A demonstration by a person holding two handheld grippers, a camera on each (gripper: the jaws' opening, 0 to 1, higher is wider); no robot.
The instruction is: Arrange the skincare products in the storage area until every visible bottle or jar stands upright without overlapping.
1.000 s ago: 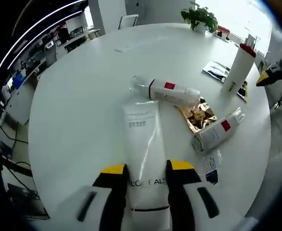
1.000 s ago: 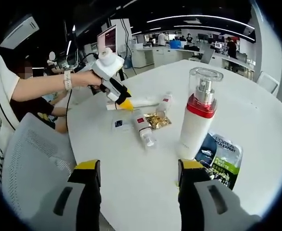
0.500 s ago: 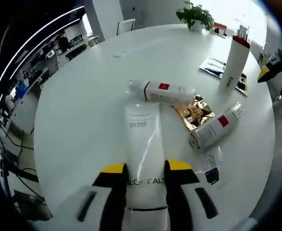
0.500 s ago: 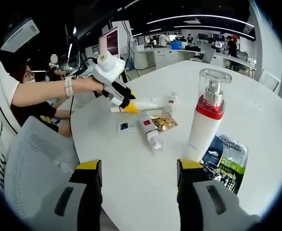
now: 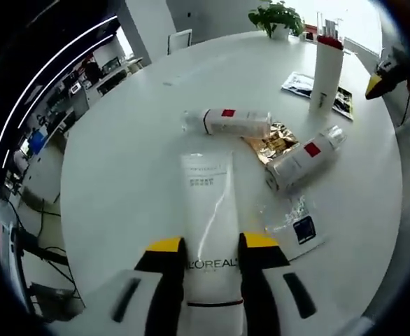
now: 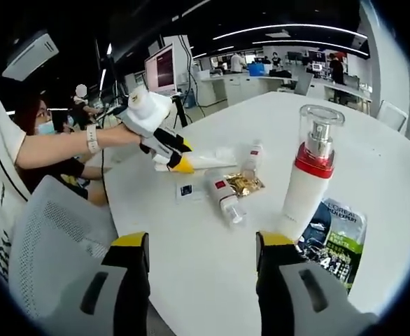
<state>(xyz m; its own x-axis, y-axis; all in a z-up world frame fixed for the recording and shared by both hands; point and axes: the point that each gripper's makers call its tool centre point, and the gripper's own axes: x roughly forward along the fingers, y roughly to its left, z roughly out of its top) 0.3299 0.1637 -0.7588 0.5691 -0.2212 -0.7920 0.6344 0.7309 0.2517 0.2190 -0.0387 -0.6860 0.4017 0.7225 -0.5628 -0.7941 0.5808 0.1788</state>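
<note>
Left hand-held gripper (image 5: 211,253) clamps a white tube (image 5: 208,210) over the round white table (image 5: 121,161); right hand-held gripper (image 6: 201,253) gapes wide.

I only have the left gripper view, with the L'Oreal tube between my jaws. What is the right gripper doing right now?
Observer: The right gripper is open with nothing between its jaws. It faces the upright pump bottle.
Operator: Is that bottle's cap on?
Observer: Yes. A clear cap covers the pump head, above a red collar.
Operator: And the dark packet next to it?
Observer: It is a green and black sachet printed L'Oreal, lying flat by the bottle's base.
</note>
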